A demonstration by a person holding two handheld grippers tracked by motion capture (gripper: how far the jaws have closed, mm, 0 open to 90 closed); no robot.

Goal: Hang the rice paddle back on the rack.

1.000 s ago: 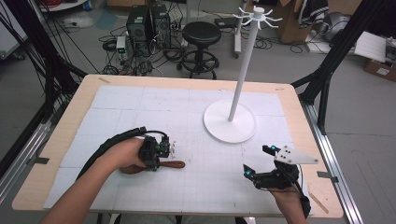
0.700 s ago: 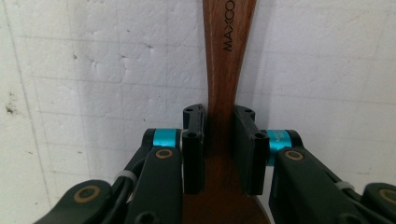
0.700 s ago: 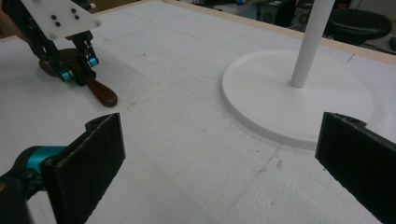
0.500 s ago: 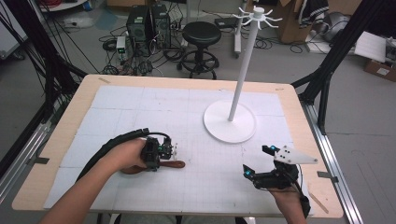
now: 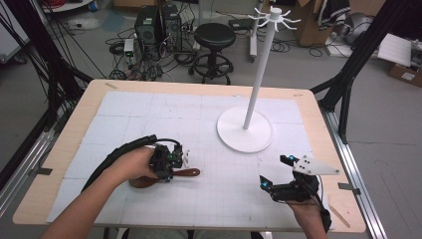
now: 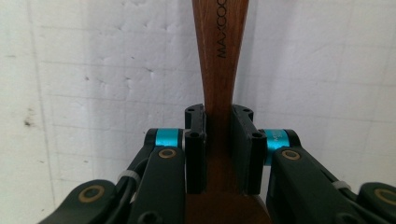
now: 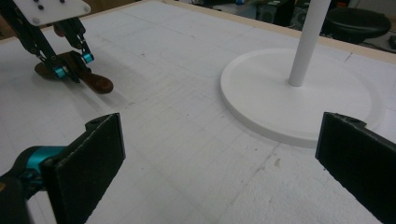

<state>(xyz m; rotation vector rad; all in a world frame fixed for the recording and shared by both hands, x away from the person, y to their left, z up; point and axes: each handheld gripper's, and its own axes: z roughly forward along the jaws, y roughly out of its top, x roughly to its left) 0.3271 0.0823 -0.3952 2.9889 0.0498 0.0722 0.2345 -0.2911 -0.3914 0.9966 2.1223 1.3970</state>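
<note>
Left gripper [image 5: 171, 162] fingers clamped on wooden spoon [image 6: 219, 56] mid-mat, right gripper [image 5: 276, 172] fingers apart — near table [image 5: 318, 107] front edge

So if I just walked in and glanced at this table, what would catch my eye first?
Probably the tall white stand with its round base, right of the table's middle, its pole topped by a ring of little hooks. Next, the left gripper near the table's front left, clamped on the narrow neck of a brown wooden utensil lying flat on the white mat. The right gripper waits at the front right, jaws wide open.
</note>
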